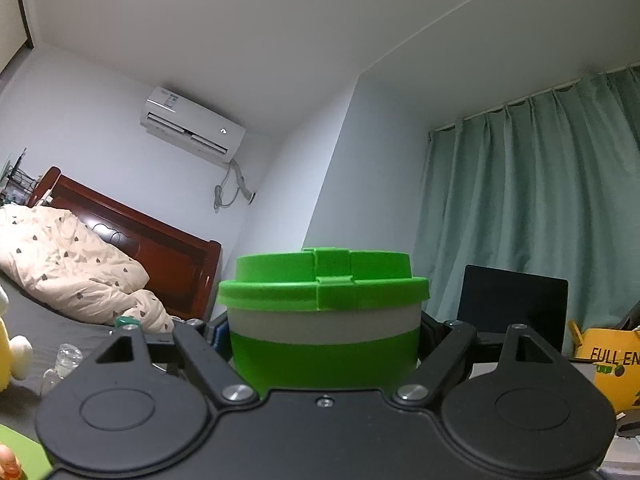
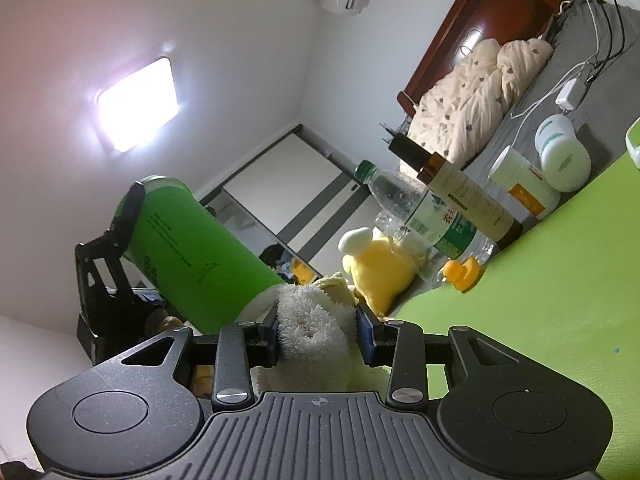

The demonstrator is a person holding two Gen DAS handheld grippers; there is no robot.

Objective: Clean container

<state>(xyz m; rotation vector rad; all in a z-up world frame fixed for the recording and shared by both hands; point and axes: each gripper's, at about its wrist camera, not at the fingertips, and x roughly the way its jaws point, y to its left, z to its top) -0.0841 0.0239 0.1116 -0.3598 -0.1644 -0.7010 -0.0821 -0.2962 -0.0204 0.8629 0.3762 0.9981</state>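
Left wrist view: the left gripper (image 1: pixel 324 344) is clamped across the body of the green container (image 1: pixel 324 312), one finger at 9 o'clock and one at 3 o'clock of the wall. The lid (image 1: pixel 323 276) is seated on the rim, its hinge tab facing the camera. The container is held in the air against the room's ceiling and curtain (image 1: pixel 532 208).

Right wrist view: the same green container (image 2: pixel 192 248) lies tilted, its base toward 10 o'clock, with the left gripper (image 2: pixel 120 232) closed around it. The right gripper (image 2: pixel 318 332) is closed on a fluffy white-and-yellow cloth (image 2: pixel 312 328), whose leading edge meets the container's pale band at about 11 o'clock from the pads.

Handling, as judged: the wall looks like smooth, rigid plastic, probably light, and likely slick under a wiping push; a grip across the middle of the body, below the lid flange, resists rotation best. The cloth is soft and compressible, so a pinch through its bulk leaves free pile to conform to the curved wall.

Beyond, at 1 to 2 o'clock, a water bottle (image 2: pixel 416 216), a brown bottle (image 2: pixel 460 196) and a toy duck (image 2: pixel 464 274) stand at the edge of the green table (image 2: pixel 540 300).
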